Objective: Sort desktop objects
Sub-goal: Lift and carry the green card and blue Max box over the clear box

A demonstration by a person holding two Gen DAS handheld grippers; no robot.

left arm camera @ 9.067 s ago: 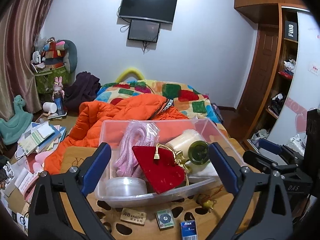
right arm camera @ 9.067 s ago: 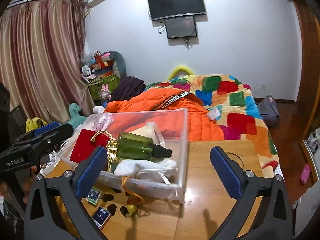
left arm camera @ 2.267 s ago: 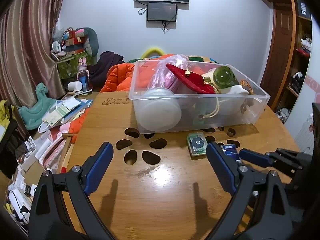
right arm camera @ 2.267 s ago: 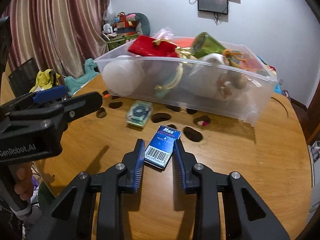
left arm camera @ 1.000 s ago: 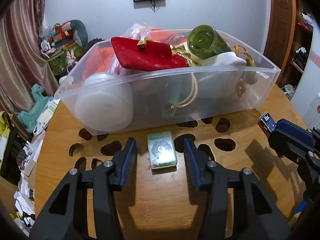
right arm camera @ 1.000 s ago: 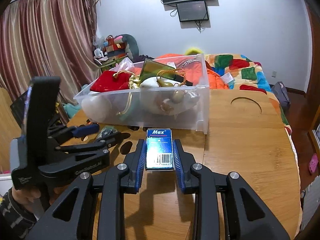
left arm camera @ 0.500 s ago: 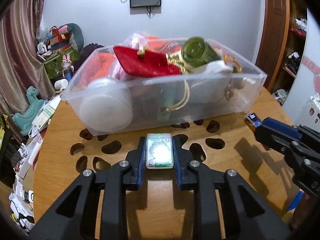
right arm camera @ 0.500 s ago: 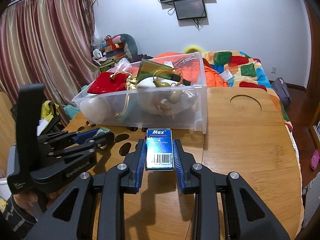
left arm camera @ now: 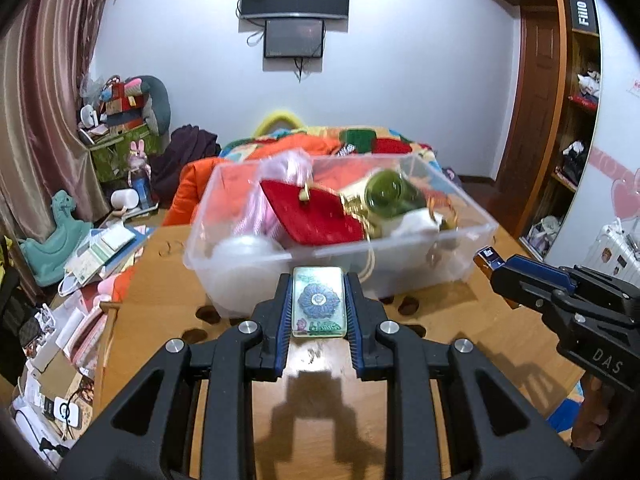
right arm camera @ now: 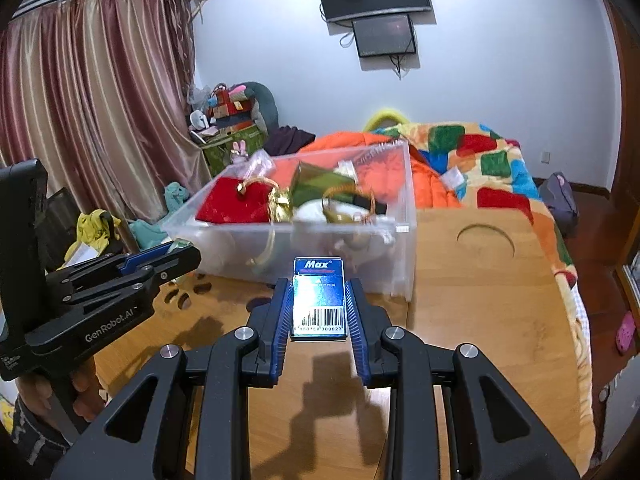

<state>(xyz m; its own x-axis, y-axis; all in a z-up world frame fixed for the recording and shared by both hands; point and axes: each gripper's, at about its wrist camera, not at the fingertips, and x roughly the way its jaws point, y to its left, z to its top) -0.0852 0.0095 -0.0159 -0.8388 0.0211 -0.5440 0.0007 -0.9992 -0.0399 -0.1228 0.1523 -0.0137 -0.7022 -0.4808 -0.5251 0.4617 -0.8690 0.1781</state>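
The wooden table (left arm camera: pixel 160 292) carries a clear plastic bin (left arm camera: pixel 472 216) at its far side, full of a red pouch (left arm camera: pixel 316 216) and a green bottle (left arm camera: pixel 388 196). Near the bin, the left gripper (left arm camera: pixel 319 305) grasps a green flower-printed eraser (left arm camera: pixel 318 300), and the right gripper (right arm camera: pixel 319 305) grasps a blue Max staple box (right arm camera: pixel 319 300).

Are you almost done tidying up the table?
Nearly. The clear bin already holds the red pouch, green bottle and more. The left gripper holds a small green box, the right gripper a blue Max box. Both need dropping in the bin.
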